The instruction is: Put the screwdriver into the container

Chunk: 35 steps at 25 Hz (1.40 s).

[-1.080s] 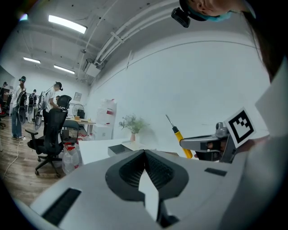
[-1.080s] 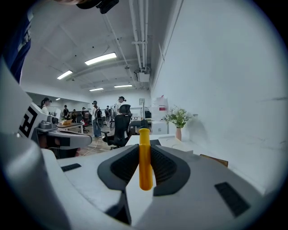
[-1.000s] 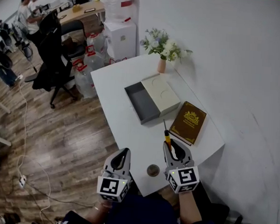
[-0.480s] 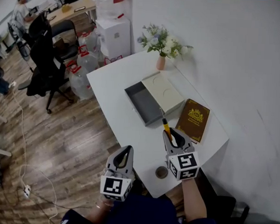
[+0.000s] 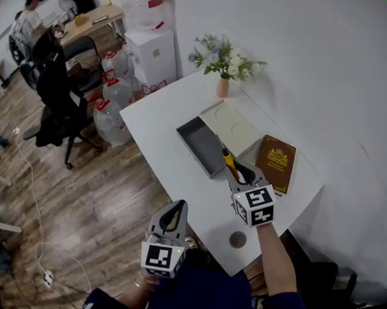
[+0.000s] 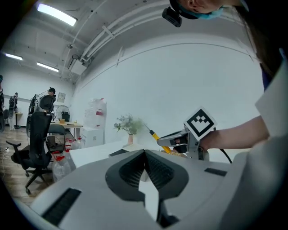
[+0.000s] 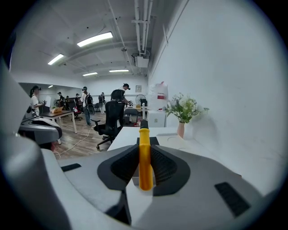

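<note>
Right gripper (image 5: 234,173): ribbed black pads clamp the screwdriver (image 5: 227,160) by its slim yellow handle, raised just beside the container.
Left gripper (image 5: 173,213): jaws pressed together, empty.
Container (image 5: 200,144): shallow rectangular dark-grey tray on a smooth white table (image 5: 157,125).

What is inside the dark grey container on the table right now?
The container's dark floor looks bare in the head view. The screwdriver, clamped in the right gripper, overlaps its right edge in that view and covers that strip, so nothing can be checked there.
</note>
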### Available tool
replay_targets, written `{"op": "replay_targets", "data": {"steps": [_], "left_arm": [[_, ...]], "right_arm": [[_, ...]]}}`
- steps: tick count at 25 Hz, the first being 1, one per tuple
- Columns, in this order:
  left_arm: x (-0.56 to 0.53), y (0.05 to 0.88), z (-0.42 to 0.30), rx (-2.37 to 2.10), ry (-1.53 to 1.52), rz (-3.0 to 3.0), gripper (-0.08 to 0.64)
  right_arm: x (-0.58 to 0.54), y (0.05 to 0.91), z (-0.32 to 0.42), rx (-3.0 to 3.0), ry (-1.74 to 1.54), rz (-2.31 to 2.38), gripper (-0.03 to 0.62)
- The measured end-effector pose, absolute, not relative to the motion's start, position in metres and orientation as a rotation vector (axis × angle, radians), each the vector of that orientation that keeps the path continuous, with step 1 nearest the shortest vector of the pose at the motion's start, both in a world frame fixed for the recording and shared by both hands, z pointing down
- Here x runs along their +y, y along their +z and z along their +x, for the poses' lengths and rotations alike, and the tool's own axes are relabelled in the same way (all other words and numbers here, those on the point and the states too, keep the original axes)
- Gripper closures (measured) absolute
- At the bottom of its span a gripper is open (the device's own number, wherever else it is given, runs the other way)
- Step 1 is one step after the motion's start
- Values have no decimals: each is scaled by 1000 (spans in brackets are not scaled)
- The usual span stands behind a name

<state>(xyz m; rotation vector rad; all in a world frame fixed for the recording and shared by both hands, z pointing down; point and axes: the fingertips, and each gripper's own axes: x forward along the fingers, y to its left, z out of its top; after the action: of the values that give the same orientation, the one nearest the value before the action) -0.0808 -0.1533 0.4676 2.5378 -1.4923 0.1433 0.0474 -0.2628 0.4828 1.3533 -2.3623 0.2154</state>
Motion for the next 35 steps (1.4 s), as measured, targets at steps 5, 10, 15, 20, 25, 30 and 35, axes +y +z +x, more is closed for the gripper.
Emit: {"op": "replay_targets", "data": {"steps": [5,10,15,20,25,30,35], "left_arm": [[-162,466,-91,-1471,103,2502,543],[-167,481,-104,-1498,114,2468,543],[-170,498,-108,-1492,159,2418,543],[-177,495,-108,-1498,155,2427,543],[-187,500,-122,-1528,173,2401,543],[-195,509,-136,-1542,159,2343,543],[-193,519,-130,-1504,174,2322,543]], "right_arm": [[-287,495,29,-2326,194,1259,495],[-316,510,18,-2257,193,1225,495],[-334,540,6,-2144,234,1124,495],[-354,558,-5,-2025,228,1032,497],[-372,580,-10,-1940,274,984,497],[-382,606,-5,-1875,336,956,497],[-385,627,-6,-1817,390,882,497]]}}
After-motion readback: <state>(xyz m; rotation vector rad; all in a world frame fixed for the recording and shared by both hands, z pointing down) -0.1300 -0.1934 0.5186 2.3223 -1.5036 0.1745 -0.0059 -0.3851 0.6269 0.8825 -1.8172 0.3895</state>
